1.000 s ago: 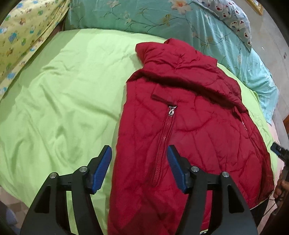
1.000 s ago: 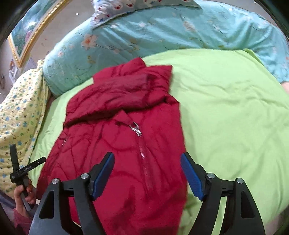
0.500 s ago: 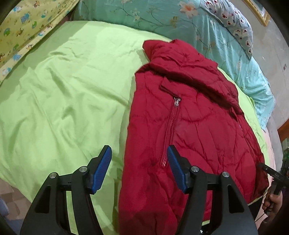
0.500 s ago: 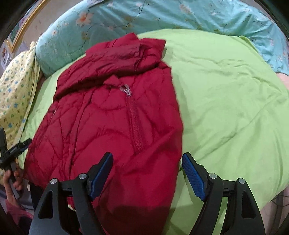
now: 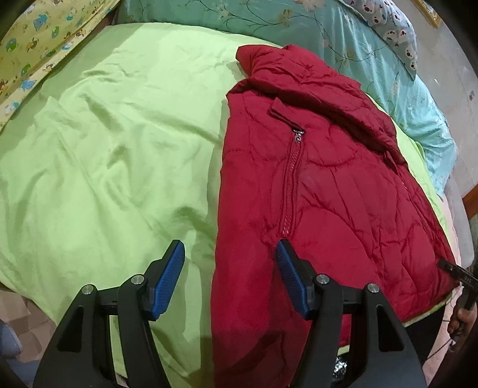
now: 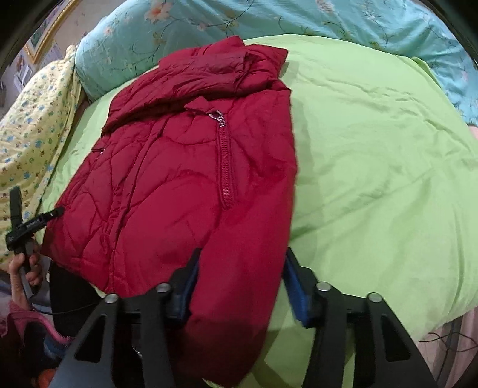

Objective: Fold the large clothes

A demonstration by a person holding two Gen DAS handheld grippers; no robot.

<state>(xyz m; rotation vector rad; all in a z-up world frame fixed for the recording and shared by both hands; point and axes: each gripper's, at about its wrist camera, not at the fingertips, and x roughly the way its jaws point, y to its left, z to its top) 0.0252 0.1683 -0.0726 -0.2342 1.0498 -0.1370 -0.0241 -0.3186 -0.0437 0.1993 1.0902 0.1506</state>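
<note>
A red quilted jacket (image 5: 343, 191) lies flat on the green sheet (image 5: 119, 149), zipper up and collar toward the pillows. My left gripper (image 5: 230, 247) hangs open over the jacket's left edge near the hem. One blue pad is above the sheet, the other above the red fabric, and neither presses on anything. In the right wrist view the jacket (image 6: 179, 179) fills the gap of my right gripper (image 6: 242, 256). Its jaws are closing, and the pads press on the hem at the jacket's right edge from both sides.
Teal floral pillows (image 5: 328, 27) and a yellow printed quilt (image 6: 33, 125) border the sheet (image 6: 373, 164). A person's hand (image 6: 27, 268) holds a black tool (image 6: 30, 223) at the jacket's far lower corner. That tool (image 5: 457, 271) also shows in the left wrist view.
Both grippers came lower and closer to the jacket's hem. The right jaws went from wide apart to narrowed around the red fabric. The left jaws kept their gap.
</note>
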